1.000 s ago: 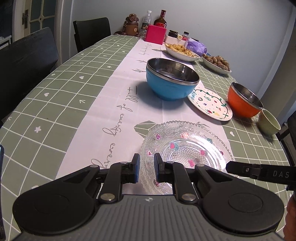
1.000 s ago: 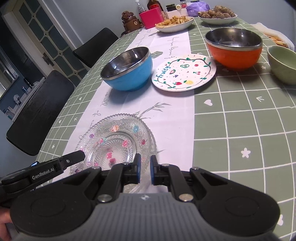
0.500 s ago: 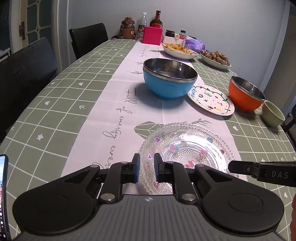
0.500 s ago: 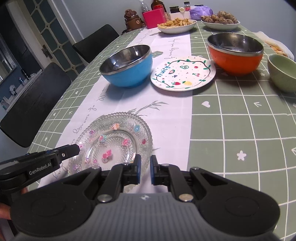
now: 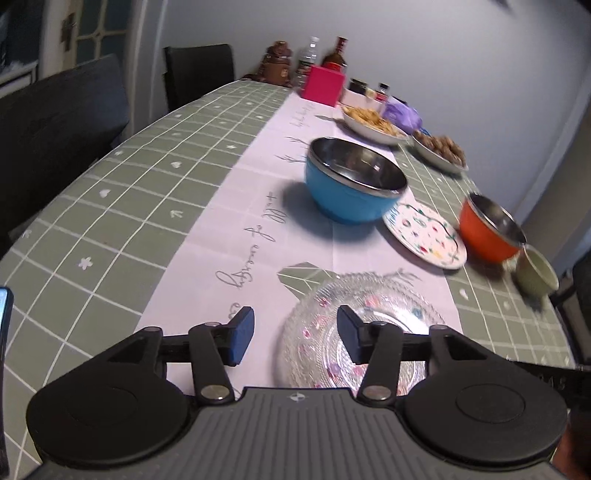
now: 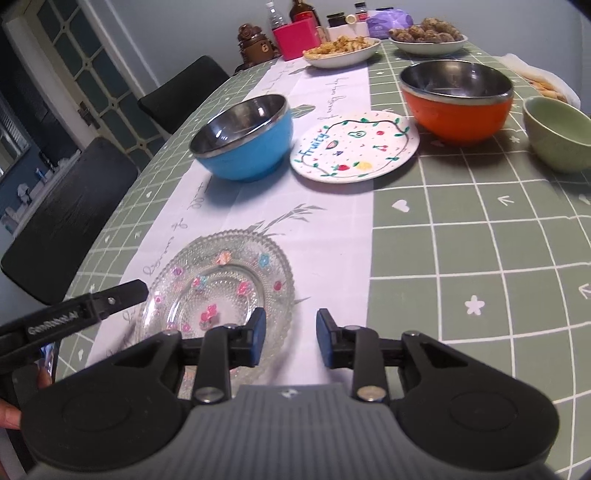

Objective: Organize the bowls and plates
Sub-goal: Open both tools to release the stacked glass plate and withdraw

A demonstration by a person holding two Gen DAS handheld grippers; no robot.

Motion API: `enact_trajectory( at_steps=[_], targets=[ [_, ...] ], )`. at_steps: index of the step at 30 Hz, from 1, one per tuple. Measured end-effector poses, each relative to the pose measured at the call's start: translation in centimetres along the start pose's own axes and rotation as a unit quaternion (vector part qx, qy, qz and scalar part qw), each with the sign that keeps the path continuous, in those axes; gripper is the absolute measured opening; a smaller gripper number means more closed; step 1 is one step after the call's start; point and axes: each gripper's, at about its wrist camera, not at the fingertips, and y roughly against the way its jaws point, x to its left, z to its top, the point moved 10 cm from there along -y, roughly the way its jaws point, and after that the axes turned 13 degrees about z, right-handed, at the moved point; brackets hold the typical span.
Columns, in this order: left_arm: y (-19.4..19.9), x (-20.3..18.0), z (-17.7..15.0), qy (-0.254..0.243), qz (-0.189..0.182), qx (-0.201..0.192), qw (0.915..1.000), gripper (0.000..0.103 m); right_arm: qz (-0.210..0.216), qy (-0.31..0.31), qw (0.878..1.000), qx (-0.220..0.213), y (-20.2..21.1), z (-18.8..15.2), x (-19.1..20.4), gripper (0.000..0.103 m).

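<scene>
A clear glass plate (image 5: 388, 314) (image 6: 218, 288) with coloured flowers lies on the white runner, close in front of both grippers. My left gripper (image 5: 295, 332) hovers at its near left rim, jaws opening, with the rim showing in the gap but untouched by the pads. My right gripper (image 6: 291, 334) is at its right rim, jaws opening over bare runner. Farther along stand a blue bowl (image 5: 351, 184) (image 6: 243, 136), a fruit-patterned plate (image 5: 424, 236) (image 6: 356, 146), an orange bowl (image 5: 487, 229) (image 6: 456, 99) and a small green bowl (image 5: 535, 275) (image 6: 557, 138).
Two dishes of food (image 6: 341, 50), a pink box (image 6: 295, 35), bottles and a brown bear jar (image 6: 255, 40) crowd the far end. Black chairs (image 6: 70, 214) line the table's left side. A phone edge (image 5: 4, 314) shows at the left.
Both grippers' jaws were shut before and now stand apart. The left wrist view has tilted slightly. The glass plate and the other dishes have not moved.
</scene>
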Motion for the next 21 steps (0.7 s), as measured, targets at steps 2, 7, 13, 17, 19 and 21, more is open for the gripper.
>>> enact_trajectory(
  at_steps=[2, 7, 13, 17, 19, 21],
  targets=[
    [-0.4, 0.6, -0.1, 0.021, -0.003, 0.018, 0.9996, 0.059, 0.005, -0.007, 1.000, -0.006, 0.0, 0.2, -0.2, 0.030],
    [-1.4, 1.2, -1.0, 0.096, -0.054, 0.076, 0.9910, 0.058, 0.026, -0.045, 0.999, -0.010, -0.2, 0.1, -1.1, 0.019],
    [-1.9, 1.0, -1.5, 0.100, -0.063, 0.093, 0.9886, 0.035, 0.053, -0.081, 0.995, -0.012, -0.4, 0.0, -1.4, 0.009],
    [-1.8, 0.7, -1.6, 0.083, -0.059, 0.088, 0.9909, 0.029, 0.059, -0.072, 0.996, -0.011, -0.4, -0.1, -0.9, 0.002],
    [-1.8, 0.6, -1.6, 0.073, -0.053, 0.085, 0.9922, 0.026, 0.056, -0.067, 0.996, -0.013, -0.5, -0.1, -0.9, 0.002],
    [-1.8, 0.5, -1.6, 0.063, -0.045, 0.080, 0.9938, 0.023, 0.054, -0.064, 0.996, -0.015, -0.5, 0.0, -0.9, 0.002]
  ],
)
